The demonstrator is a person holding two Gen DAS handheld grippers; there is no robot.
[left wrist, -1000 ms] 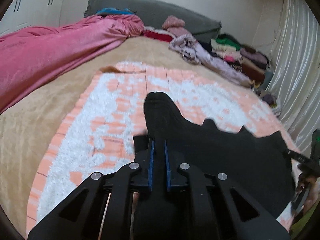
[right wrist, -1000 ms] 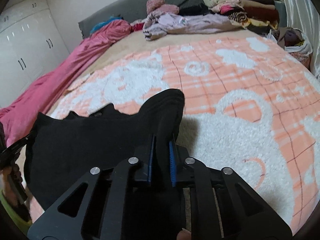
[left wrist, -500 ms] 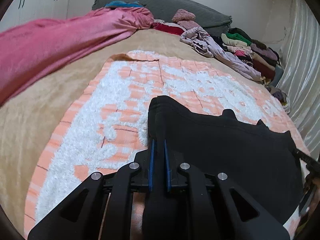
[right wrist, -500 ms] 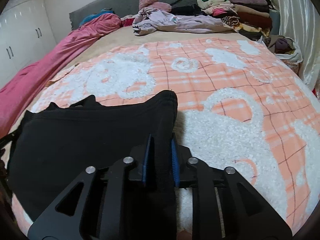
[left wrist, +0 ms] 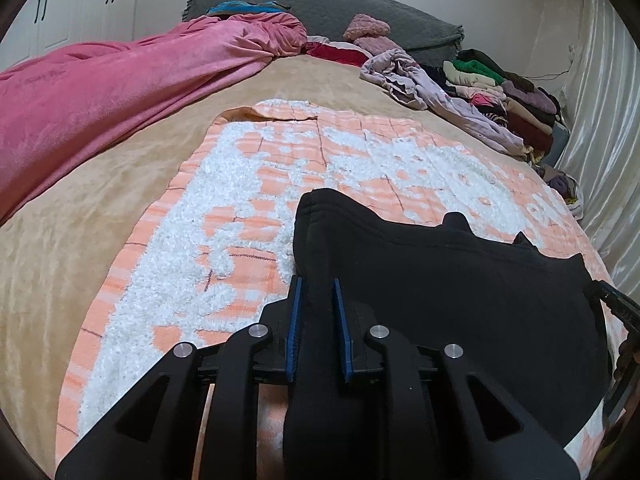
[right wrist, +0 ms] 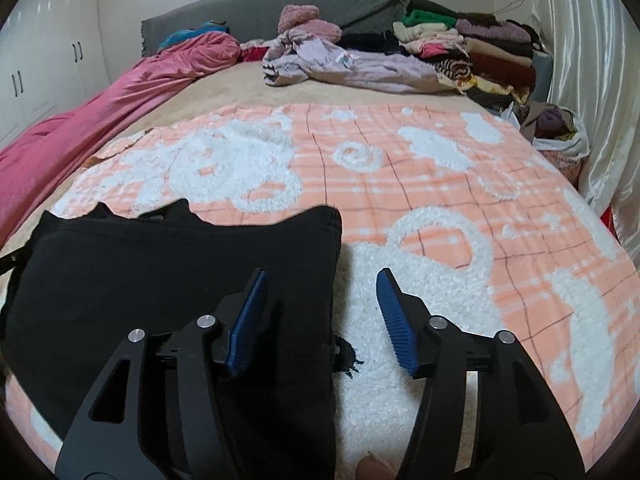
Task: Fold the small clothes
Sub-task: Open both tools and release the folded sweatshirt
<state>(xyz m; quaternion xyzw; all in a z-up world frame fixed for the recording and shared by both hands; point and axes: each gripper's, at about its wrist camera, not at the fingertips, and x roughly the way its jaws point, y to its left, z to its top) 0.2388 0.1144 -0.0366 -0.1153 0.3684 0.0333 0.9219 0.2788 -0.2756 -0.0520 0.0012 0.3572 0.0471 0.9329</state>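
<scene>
Releasing is under way: the right gripper [right wrist: 320, 312] stands spread, its jaws having just been opening, with the black garment's [right wrist: 168, 280] edge lying loose between them at lower centre. The left gripper [left wrist: 316, 328] has just begun parting its jaws yet appears still to pinch the opposite edge. The garment lies flat on the peach-and-white blanket [right wrist: 440, 184]. Judged: one fold laid; further folds remain. Folded clothes [right wrist: 472, 44] sit stacked upper right.
</scene>
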